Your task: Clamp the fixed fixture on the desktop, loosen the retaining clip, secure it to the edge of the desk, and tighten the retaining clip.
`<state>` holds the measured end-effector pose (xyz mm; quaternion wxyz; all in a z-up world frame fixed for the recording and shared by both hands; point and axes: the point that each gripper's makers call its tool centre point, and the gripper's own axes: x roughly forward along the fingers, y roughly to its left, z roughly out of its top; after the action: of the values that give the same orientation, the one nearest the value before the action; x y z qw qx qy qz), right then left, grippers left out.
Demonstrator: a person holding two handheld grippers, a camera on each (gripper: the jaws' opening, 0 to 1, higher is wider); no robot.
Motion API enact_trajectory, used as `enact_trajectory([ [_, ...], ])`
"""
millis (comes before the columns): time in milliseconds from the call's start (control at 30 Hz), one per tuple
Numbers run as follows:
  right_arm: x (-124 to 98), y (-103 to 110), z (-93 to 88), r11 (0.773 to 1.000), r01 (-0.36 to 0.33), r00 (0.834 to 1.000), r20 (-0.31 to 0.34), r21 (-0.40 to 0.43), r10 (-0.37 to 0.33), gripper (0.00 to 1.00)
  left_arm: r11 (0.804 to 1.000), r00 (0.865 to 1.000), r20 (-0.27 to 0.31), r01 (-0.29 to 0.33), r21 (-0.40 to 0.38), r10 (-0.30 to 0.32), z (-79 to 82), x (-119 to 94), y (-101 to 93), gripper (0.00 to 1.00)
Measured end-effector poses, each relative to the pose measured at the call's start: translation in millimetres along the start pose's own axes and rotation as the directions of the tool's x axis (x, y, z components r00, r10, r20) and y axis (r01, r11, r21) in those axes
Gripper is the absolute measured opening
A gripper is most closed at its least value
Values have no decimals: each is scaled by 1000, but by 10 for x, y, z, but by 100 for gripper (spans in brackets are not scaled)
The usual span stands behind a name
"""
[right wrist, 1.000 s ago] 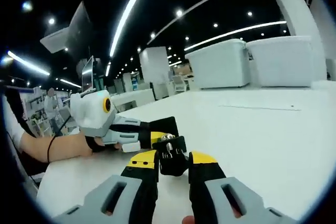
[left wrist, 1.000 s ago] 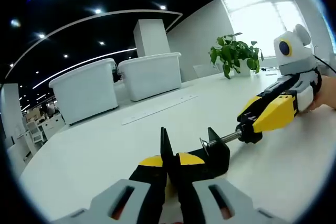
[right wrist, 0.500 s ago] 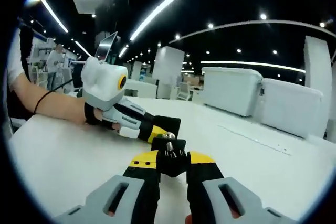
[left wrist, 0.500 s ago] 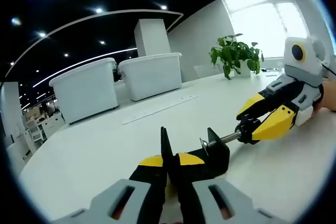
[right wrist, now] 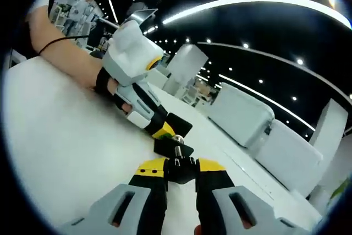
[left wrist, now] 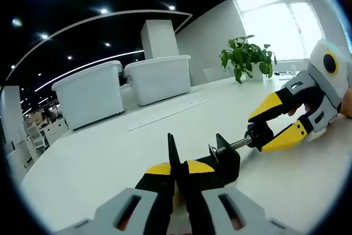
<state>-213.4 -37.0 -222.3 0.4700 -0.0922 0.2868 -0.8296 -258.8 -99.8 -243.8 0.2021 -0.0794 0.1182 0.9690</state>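
While left gripper [left wrist: 177, 170] hides clamp [left wrist: 223, 160] body, right gripper [right wrist: 180, 168] covers knob.

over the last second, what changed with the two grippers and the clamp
The right gripper has rolled about the screw's axis while shut on the screw knob, turning it: in the left gripper view its yellow jaws went from side by side to one above the other, and its own view tilted. The left gripper stayed shut on the black clamp, which kept its place on the white desk.
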Motion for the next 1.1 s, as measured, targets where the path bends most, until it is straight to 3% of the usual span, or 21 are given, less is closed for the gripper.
enact_trajectory([
  [167,3,1,8,1000,1,1000,-2,26,-1,20,1000,1000,-3,-3,-1,3,-2,2,3,7],
  [233,-6,0,21,994,2,1000,-2,112,-2,20,1000,1000,-2,-4,0,4,-1,1,3,7],
  [267,-26,30,60,977,-21,1000,9,214,19,23,1000,1000,-3,-1,0,1,-1,12,12,7],
  [367,-31,-44,183,915,-61,997,76,399,34,32,1000,1000,-3,2,1,-2,-1,18,16,7],
  [467,-30,-149,112,878,-22,999,45,478,1,32,1000,1000,-2,2,2,-2,0,17,16,7],
  [600,-41,-125,-34,815,-24,999,-7,579,34,30,1000,1000,-2,2,3,-2,1,12,12,7],
  [767,-72,-131,46,734,-68,998,43,675,54,26,1000,1000,-1,2,3,-2,1,7,6,7],
  [867,-49,-120,-29,750,-39,999,2,660,50,26,1000,1000,-1,2,3,-2,1,5,3,7],
  [900,-36,-96,-60,772,-28,999,-18,635,51,26,1000,1000,-1,2,3,-2,2,5,2,7],
  [967,-27,-31,-122,775,-21,996,-54,631,71,26,1000,1000,-1,3,3,-3,1,2,-1,7],
  [1100,-27,2,-121,792,-22,996,-56,610,70,26,1000,1000,-1,3,2,-3,0,-4,-5,7],
])
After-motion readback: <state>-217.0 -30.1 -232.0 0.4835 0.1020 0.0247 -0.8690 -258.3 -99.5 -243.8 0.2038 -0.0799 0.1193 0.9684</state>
